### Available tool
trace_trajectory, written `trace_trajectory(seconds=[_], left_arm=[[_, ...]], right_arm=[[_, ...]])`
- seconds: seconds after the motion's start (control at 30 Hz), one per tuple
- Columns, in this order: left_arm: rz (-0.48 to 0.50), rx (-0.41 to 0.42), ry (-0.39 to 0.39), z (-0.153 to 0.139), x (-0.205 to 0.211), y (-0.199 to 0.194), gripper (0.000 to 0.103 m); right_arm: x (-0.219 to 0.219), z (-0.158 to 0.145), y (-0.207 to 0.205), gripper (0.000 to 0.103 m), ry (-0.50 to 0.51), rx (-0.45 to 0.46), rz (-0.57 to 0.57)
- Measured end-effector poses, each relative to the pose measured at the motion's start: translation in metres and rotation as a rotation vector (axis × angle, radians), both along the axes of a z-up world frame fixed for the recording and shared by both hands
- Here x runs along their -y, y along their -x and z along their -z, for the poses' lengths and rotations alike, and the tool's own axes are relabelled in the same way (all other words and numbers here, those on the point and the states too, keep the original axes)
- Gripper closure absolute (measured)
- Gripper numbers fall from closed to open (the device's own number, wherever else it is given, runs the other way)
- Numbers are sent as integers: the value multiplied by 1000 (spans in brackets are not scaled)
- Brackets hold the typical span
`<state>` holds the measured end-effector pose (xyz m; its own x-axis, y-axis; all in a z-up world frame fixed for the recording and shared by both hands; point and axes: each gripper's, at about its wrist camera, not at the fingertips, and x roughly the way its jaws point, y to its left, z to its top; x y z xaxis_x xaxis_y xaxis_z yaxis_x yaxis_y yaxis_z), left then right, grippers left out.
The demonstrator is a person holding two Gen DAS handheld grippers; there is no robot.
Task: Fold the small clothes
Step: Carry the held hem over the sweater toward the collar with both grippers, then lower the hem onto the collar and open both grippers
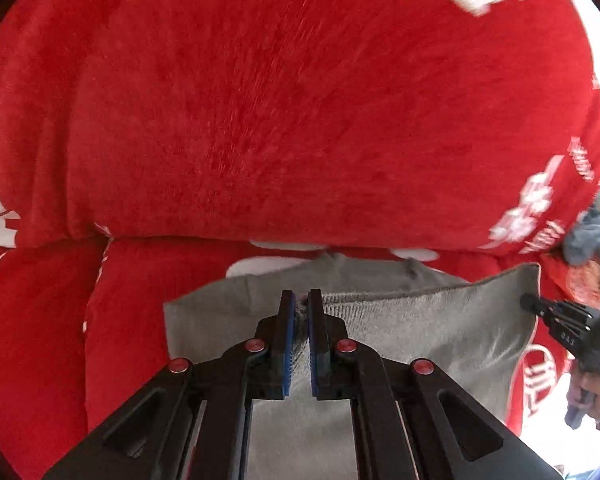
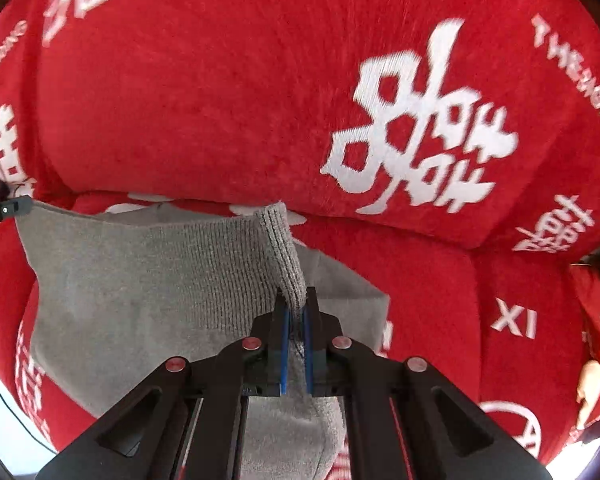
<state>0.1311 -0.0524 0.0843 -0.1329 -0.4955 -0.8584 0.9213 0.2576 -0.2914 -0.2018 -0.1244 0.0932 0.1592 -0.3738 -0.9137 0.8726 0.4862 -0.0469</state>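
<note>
A small grey knitted garment point(image 1: 420, 328) hangs stretched between my two grippers above a red plush sofa. My left gripper point(image 1: 302, 300) is shut on its top edge, with cloth pinched between the blue pads. My right gripper point(image 2: 296, 300) is shut on the ribbed edge of the same garment point(image 2: 140, 280). The right gripper also shows in the left wrist view point(image 1: 530, 302) at the cloth's far right corner. The left gripper's tip shows in the right wrist view point(image 2: 18, 206) at the cloth's far left corner.
The red sofa seat point(image 2: 440, 292) and backrest point(image 1: 300, 100) carry white characters. A dark grey cloth and a red item point(image 1: 588, 240) lie on the seat at the right. A person's hand point(image 1: 592, 392) holds the right gripper.
</note>
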Motion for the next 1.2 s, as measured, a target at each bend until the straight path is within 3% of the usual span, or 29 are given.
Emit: trace_trajectory(seconds=[0.3,0.4,0.5,0.6,0.63,0.67,0.7,0.8,0.87,0.9,1.07,1.2], left_arm=[[-54,66,-118,77,43,0,96],[-82,100,-140,88,46,0,96],[-123,68,-181,98,46,-13,95],[-170,132,-217,96,38,-26,74],[-178,137,-215,93,35,-29,54],[-191,144,-199,86,28,-34,40],[-195,147,-186,81,23,-37,39],[-171,89,-173,68,2,-44,39],[-145,35,-193,64,-15,-45,39],[-129,15,-209,63,-26,-44,39],[-92,-66,-275,68,-83,-27,39],[-108,-172,-323,75,-121,-17,39]], right_arm=[[48,95,8,97,-172,14,130],[49,101,9,97,-169,20,143],[52,101,13,96,-177,26,153],[57,99,24,90,-173,8,210],[59,98,30,87,-181,15,241],[61,96,37,86,-193,30,275],[60,91,44,86,-198,38,311],[48,77,57,81,-199,87,331],[35,71,65,66,-214,107,330],[27,68,70,64,-225,116,333],[-26,60,93,63,-310,188,399],[-81,62,135,56,-403,315,557]])
